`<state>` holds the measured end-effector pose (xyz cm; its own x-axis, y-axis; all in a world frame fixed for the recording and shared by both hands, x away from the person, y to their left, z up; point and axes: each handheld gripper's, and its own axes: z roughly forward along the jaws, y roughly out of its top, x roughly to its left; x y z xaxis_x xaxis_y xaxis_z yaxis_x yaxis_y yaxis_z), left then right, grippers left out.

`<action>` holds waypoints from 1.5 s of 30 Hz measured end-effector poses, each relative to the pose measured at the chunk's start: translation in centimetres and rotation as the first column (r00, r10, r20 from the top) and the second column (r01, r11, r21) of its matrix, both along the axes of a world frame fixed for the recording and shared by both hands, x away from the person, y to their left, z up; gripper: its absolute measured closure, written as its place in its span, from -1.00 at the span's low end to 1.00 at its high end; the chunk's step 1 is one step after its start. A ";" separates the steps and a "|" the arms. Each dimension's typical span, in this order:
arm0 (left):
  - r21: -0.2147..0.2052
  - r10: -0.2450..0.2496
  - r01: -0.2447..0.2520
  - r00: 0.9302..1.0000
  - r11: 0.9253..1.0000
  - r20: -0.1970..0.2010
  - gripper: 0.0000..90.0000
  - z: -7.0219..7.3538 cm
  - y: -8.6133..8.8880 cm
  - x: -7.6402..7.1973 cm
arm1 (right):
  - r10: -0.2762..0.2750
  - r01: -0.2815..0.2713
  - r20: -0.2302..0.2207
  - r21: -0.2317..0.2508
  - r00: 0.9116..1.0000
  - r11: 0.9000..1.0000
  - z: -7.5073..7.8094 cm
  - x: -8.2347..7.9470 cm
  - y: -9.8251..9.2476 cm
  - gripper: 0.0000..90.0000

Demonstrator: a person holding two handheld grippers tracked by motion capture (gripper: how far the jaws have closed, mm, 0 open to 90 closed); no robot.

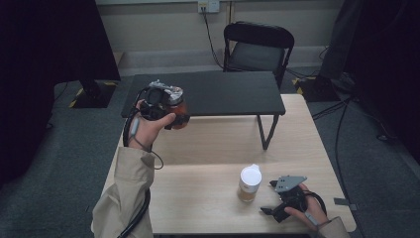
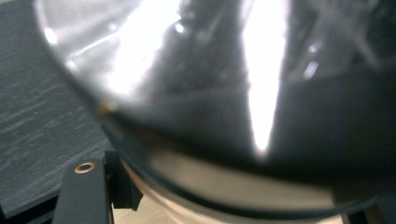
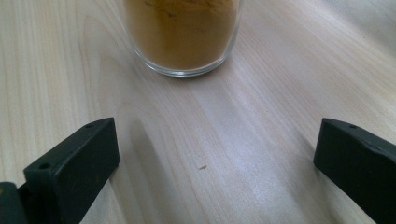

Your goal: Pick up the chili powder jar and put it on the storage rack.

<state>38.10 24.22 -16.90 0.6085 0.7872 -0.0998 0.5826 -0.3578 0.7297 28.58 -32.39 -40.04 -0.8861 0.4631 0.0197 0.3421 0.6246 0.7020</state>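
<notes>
A person's left gripper (image 1: 171, 111) is clamping a reddish jar (image 1: 177, 105) with a crinkled foil top in the air over the near edge of the low black table (image 1: 233, 91). The right gripper (image 1: 271, 209), jaws standing wide apart, is resting on the wooden table (image 1: 208, 148), with the white-lidded jar of ochre powder (image 1: 249, 183) upright just beyond its fingertips, nearer this hand.

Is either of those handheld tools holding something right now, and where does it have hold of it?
The left gripper holds a reddish jar by its sides, raised near the black shelf. The right gripper holds nothing, jaws open.
</notes>
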 end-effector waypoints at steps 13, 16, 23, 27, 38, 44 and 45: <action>-0.013 0.027 -0.027 1.000 1.000 -0.001 -0.32 0.3 -0.6 1.4 | 0.000 0.000 -0.001 0.000 1.000 1.000 0.0 0.0 0.0 -1.00; 0.006 0.040 -0.040 0.999 0.999 -0.002 -0.32 0.3 -1.0 1.8 | 0.000 0.000 -0.001 -0.001 1.000 1.000 0.0 0.0 0.0 -1.00; 0.037 0.059 -0.059 0.998 0.998 0.000 -0.32 0.0 -2.2 2.7 | 0.000 0.000 -0.001 0.000 1.000 1.000 0.0 0.0 0.0 -1.00; 0.039 0.066 -0.066 0.998 0.997 -0.001 -0.32 -0.2 -2.6 3.2 | 0.000 0.000 -0.001 0.000 1.000 1.000 0.0 0.0 0.0 -1.00; 0.024 0.100 -0.100 0.995 0.995 0.017 -0.32 -1.0 -3.4 4.1 | 0.000 0.000 -0.001 0.000 1.000 1.000 0.0 0.0 0.0 -1.00; 0.032 0.124 -0.125 0.991 0.992 0.042 -0.32 -1.4 -4.2 4.3 | 0.000 0.000 -0.001 0.000 1.000 1.000 0.0 0.0 0.0 -1.00; 0.034 0.130 -0.131 0.990 0.991 0.047 -0.32 -1.5 -4.3 4.3 | 0.000 0.000 -0.001 0.000 1.000 1.000 0.0 0.0 0.0 -1.00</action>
